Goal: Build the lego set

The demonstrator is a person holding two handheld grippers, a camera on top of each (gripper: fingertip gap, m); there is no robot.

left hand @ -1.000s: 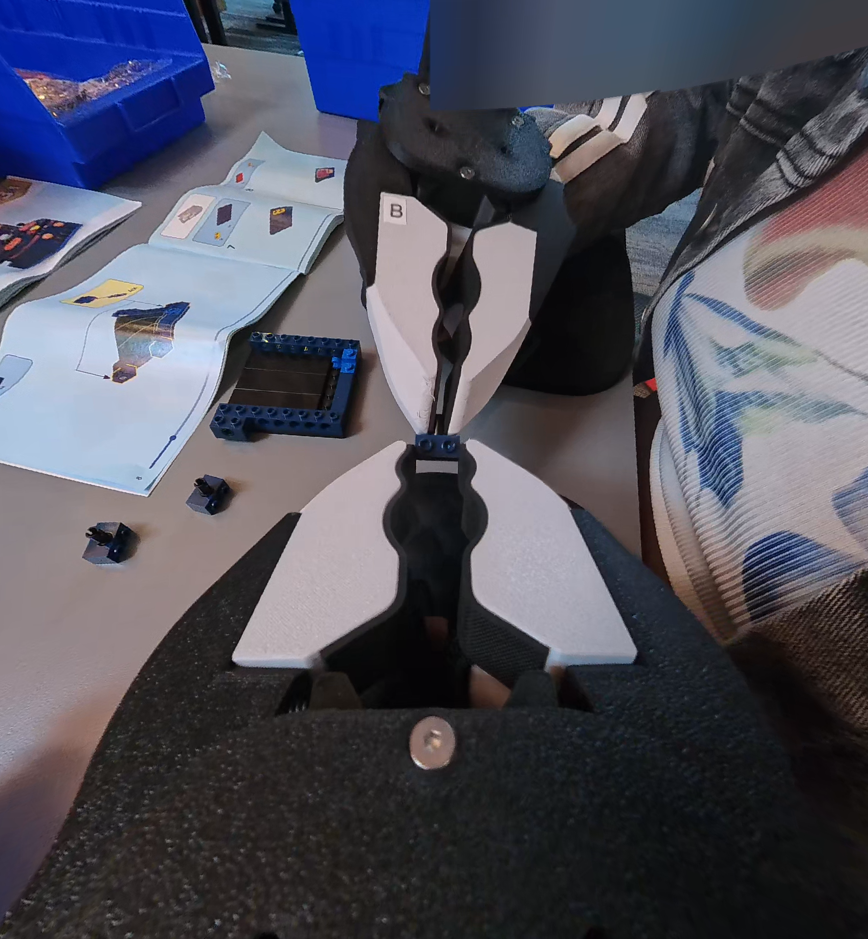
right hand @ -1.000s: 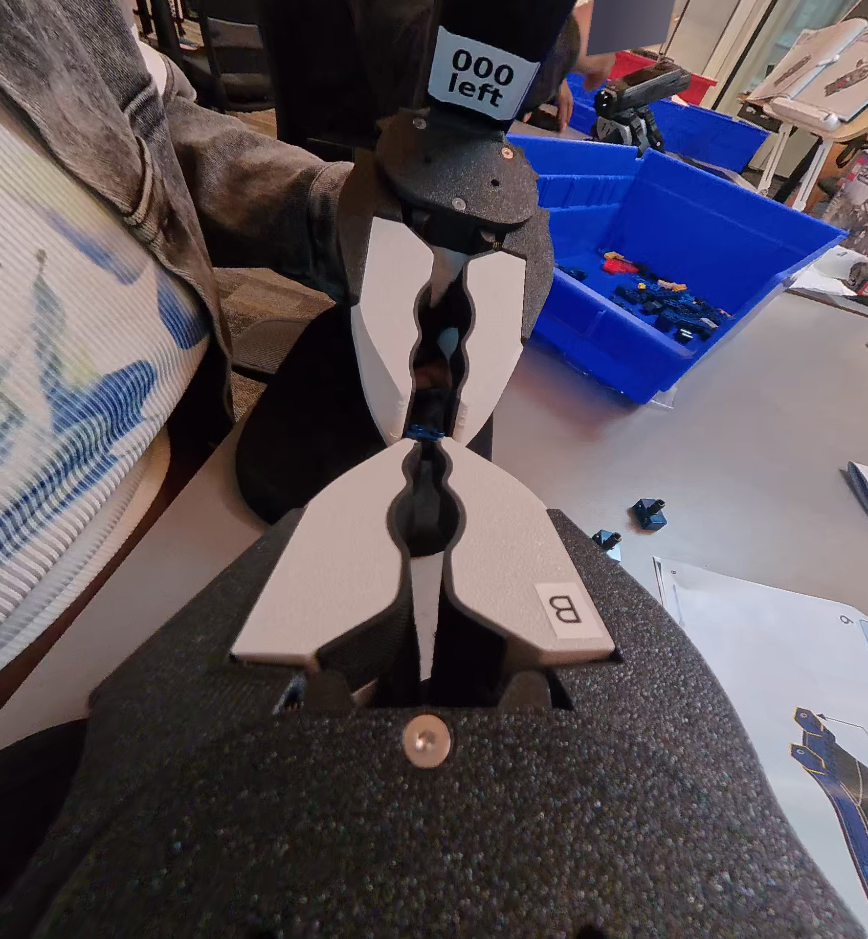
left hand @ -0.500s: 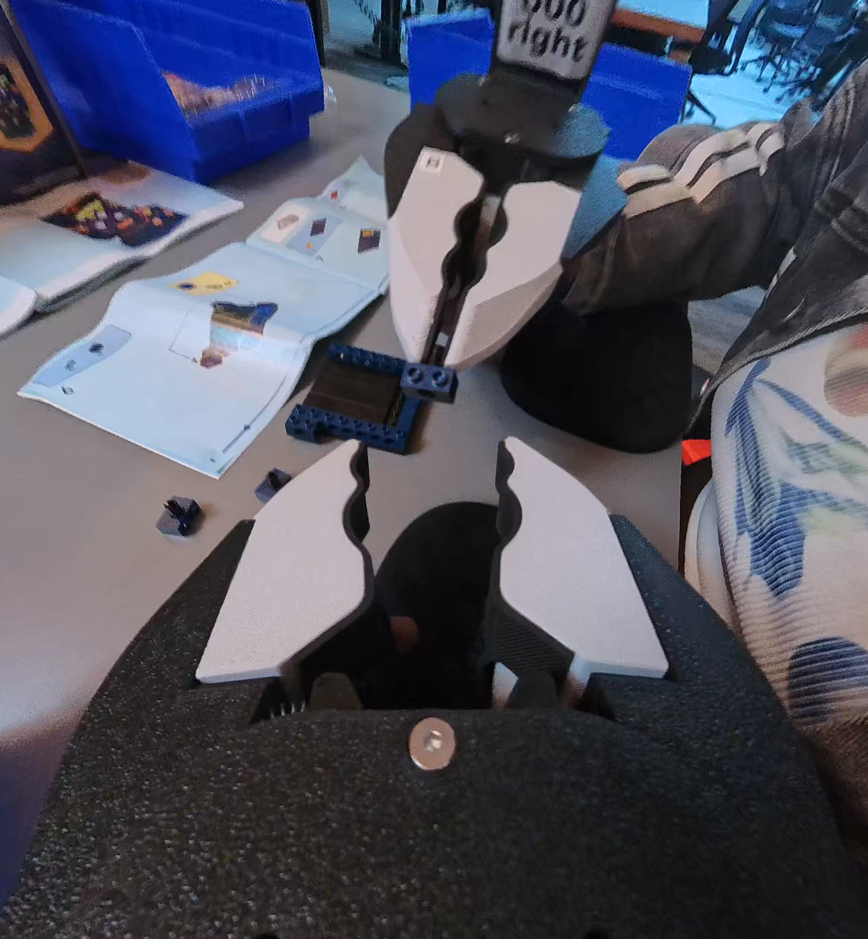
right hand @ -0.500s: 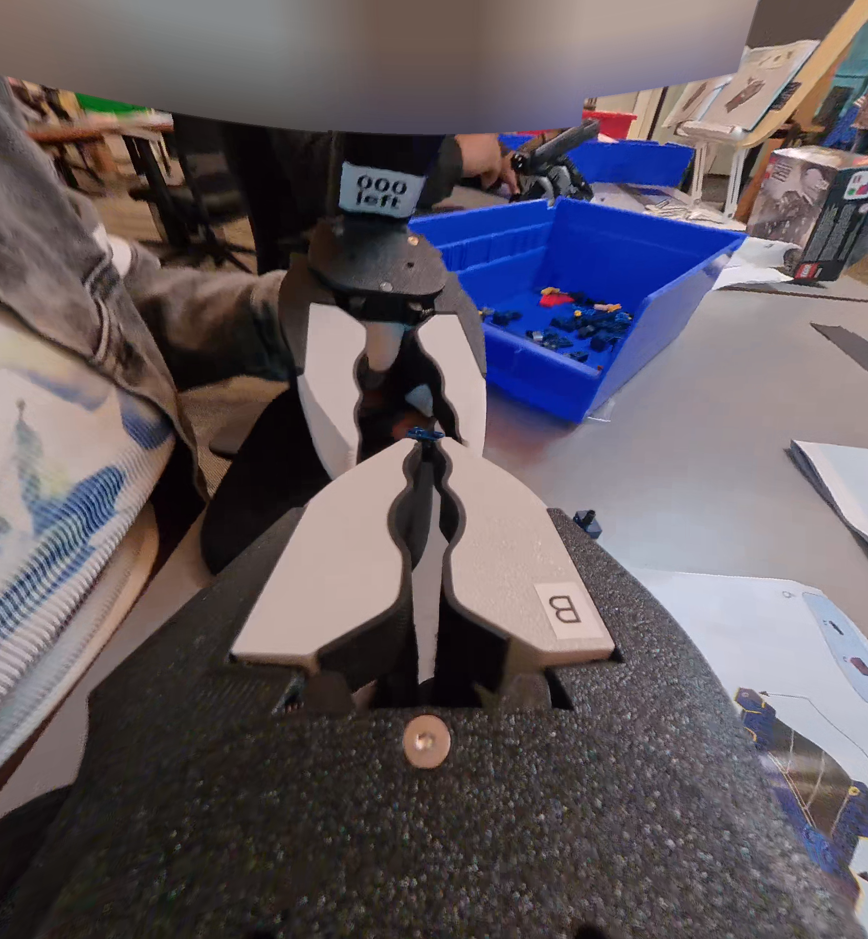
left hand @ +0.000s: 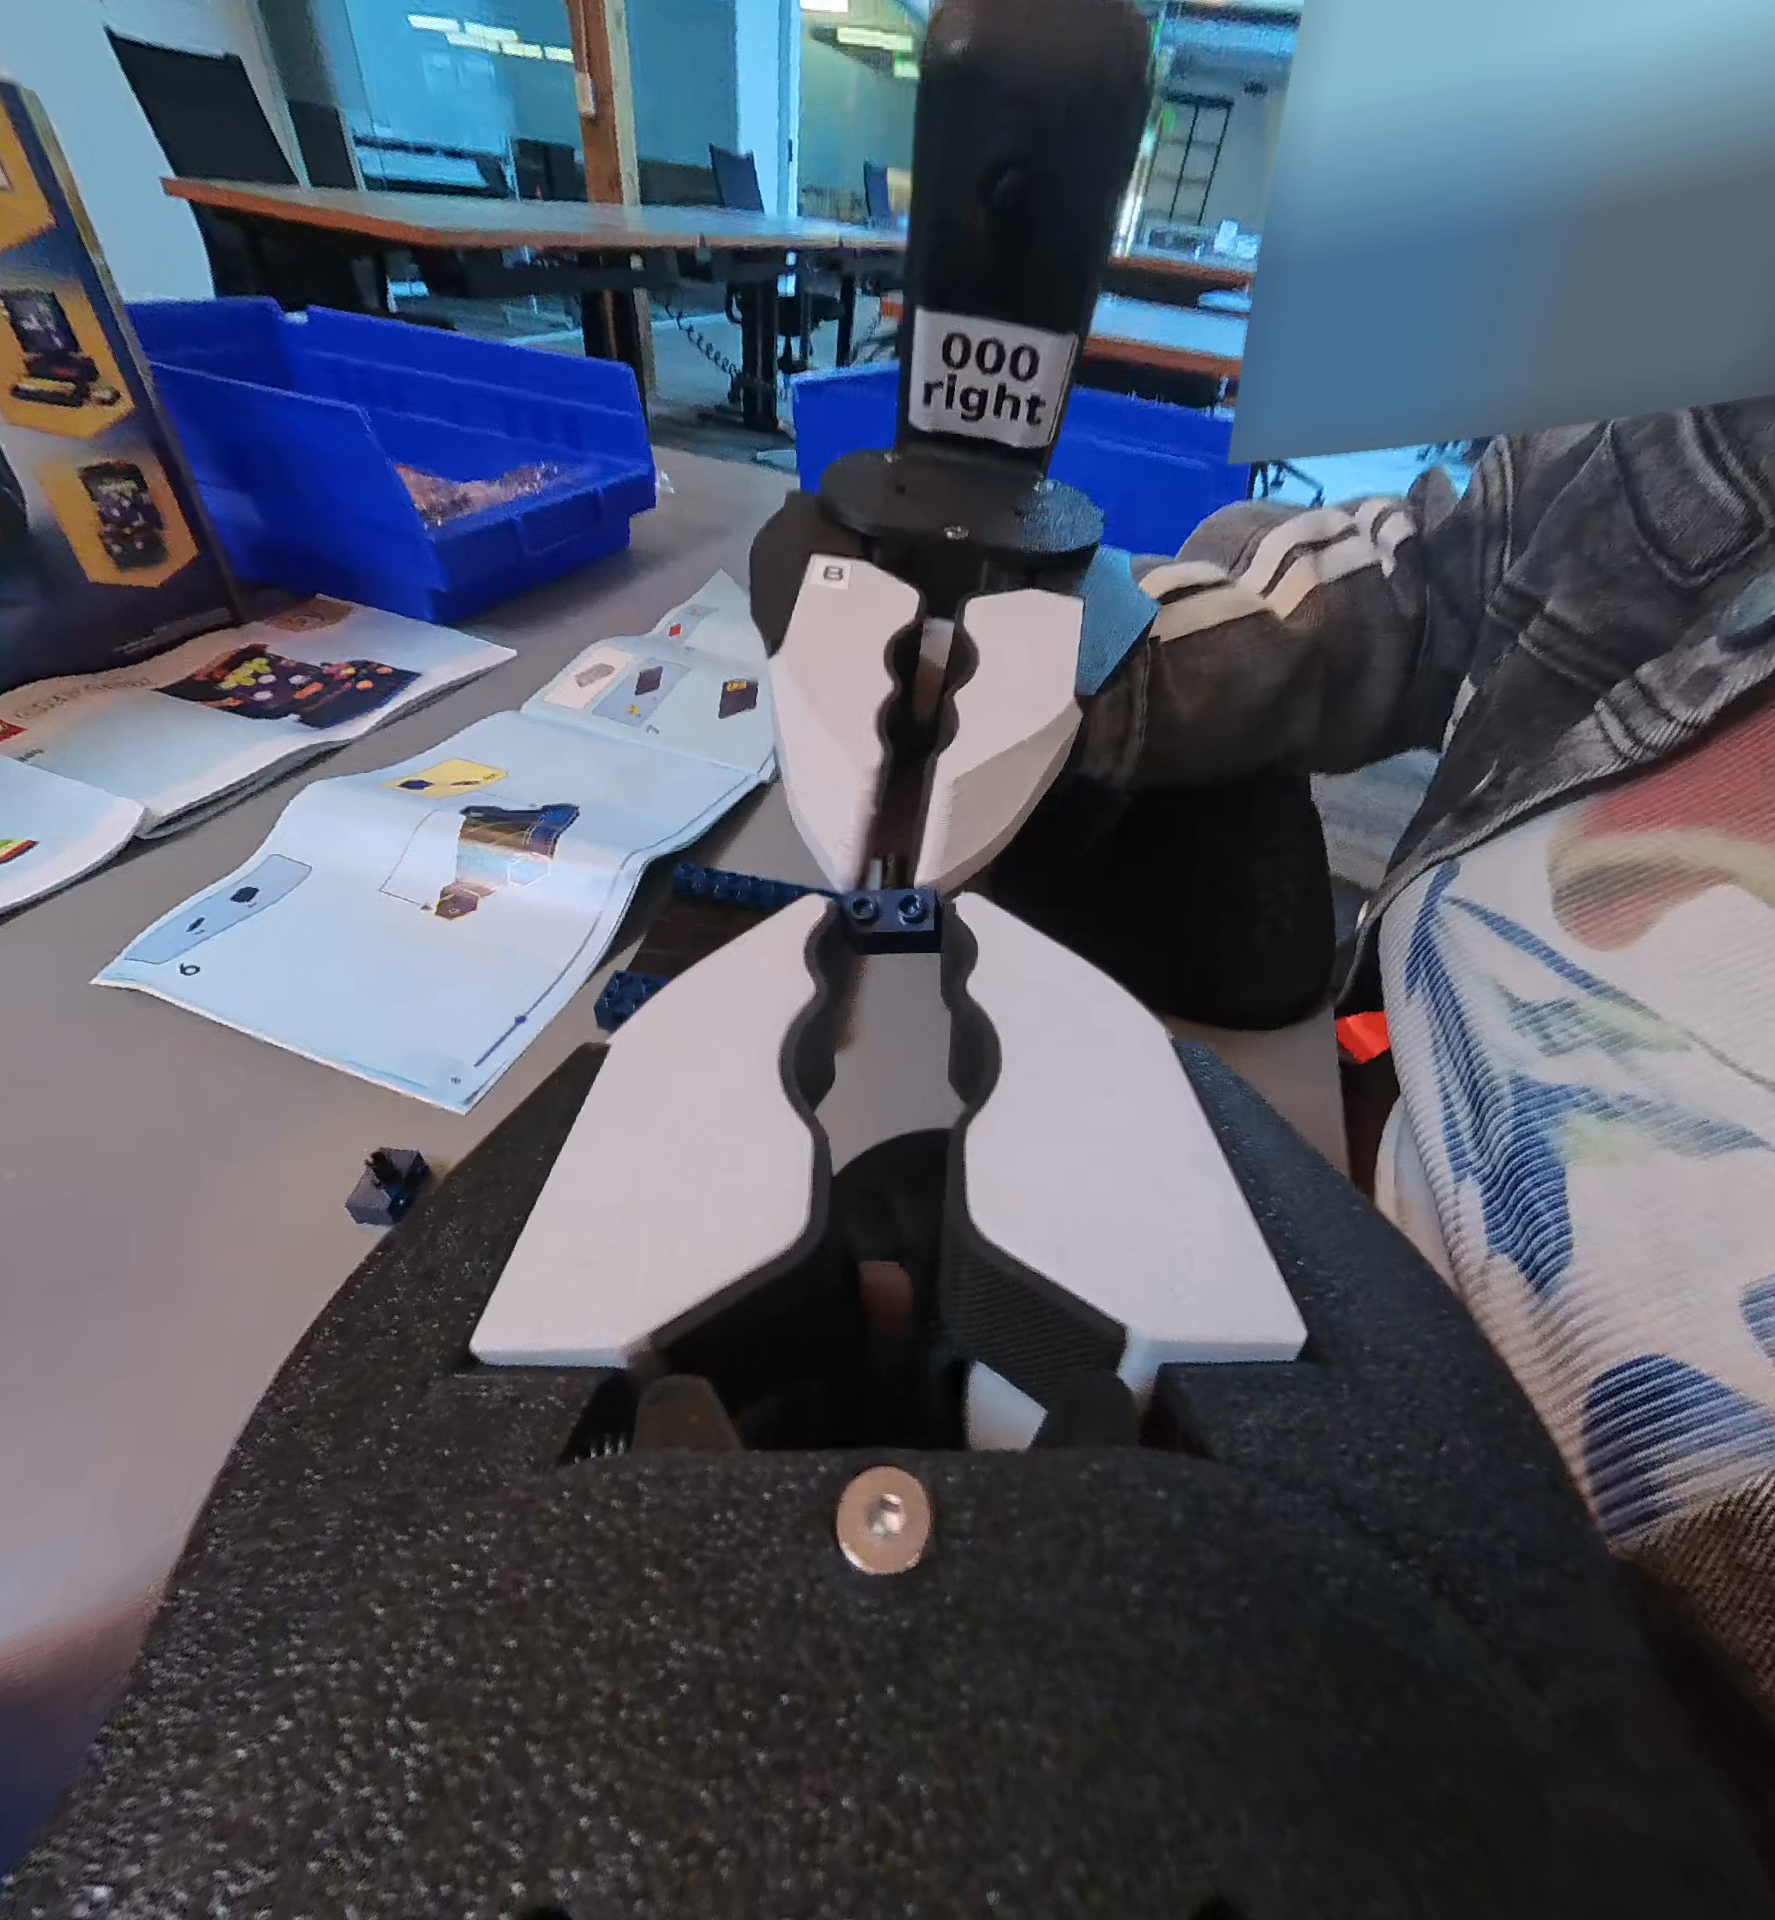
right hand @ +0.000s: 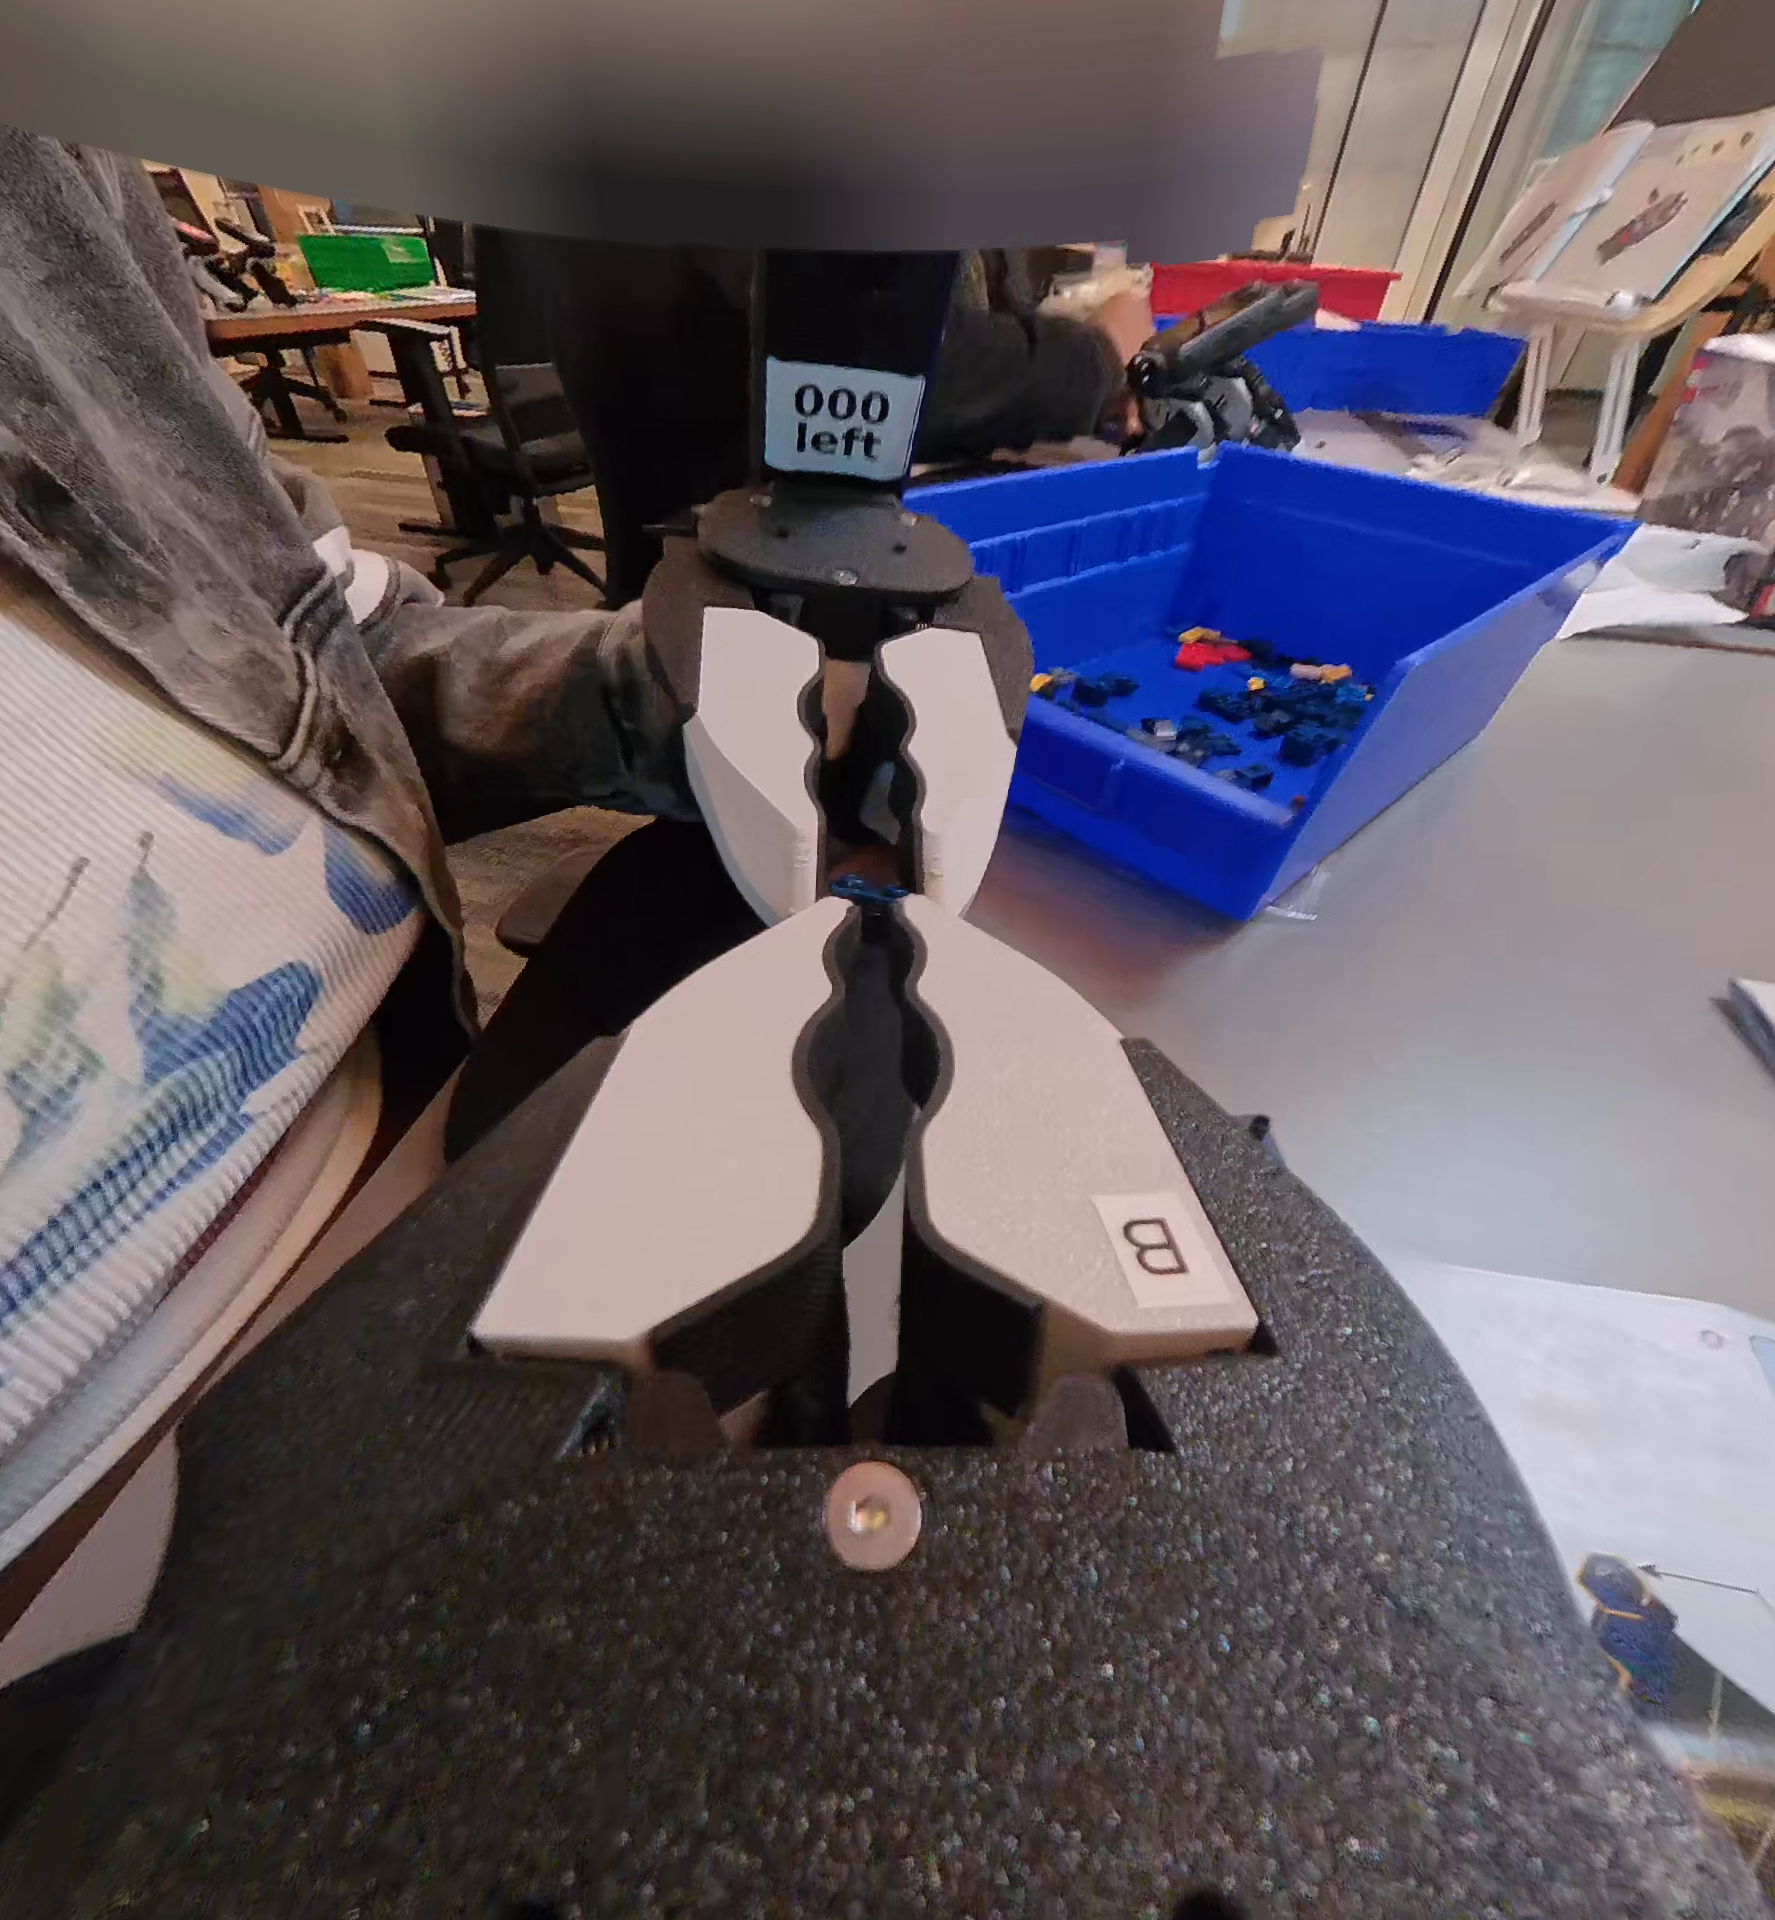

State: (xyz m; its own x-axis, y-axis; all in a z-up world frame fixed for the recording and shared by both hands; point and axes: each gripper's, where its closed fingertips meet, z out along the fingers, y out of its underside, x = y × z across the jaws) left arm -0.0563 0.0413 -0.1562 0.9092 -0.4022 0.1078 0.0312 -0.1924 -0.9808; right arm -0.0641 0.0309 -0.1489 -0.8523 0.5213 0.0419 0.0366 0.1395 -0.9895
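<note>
On my left gripper [left hand: 888, 920] the fingers are clamped on a small dark-blue two-stud brick [left hand: 893, 920], one white tip pressing each end, held up off the grey surface [left hand: 135, 1195]. Half a second ago these fingers stood wide apart with the brick out ahead of them, carried only by the other gripper; a second ago they were closed on it as they are now.

Directly ahead at 12 o'clock my right gripper [left hand: 898, 868] points back at me tip to tip, its fingers nearly together and meeting the far side of the same brick. From its own camera I see a thin blue piece [right hand: 867, 891] pinched at its tips [right hand: 867, 904], with the left gripper's white fingers [right hand: 758, 769] just beyond. Its closure is unchanged from the earlier frames.

At 10 o'clock of the left fingers lies an open instruction booklet [left hand: 426, 894], with a dark-blue brick frame [left hand: 727, 888] beside it, partly hidden. A loose dark piece [left hand: 387, 1184] sits at 8 o'clock. Blue bins [left hand: 447, 457] stand at the back; another bin of bricks [right hand: 1278, 727] lies at 2 o'clock of the right gripper.
</note>
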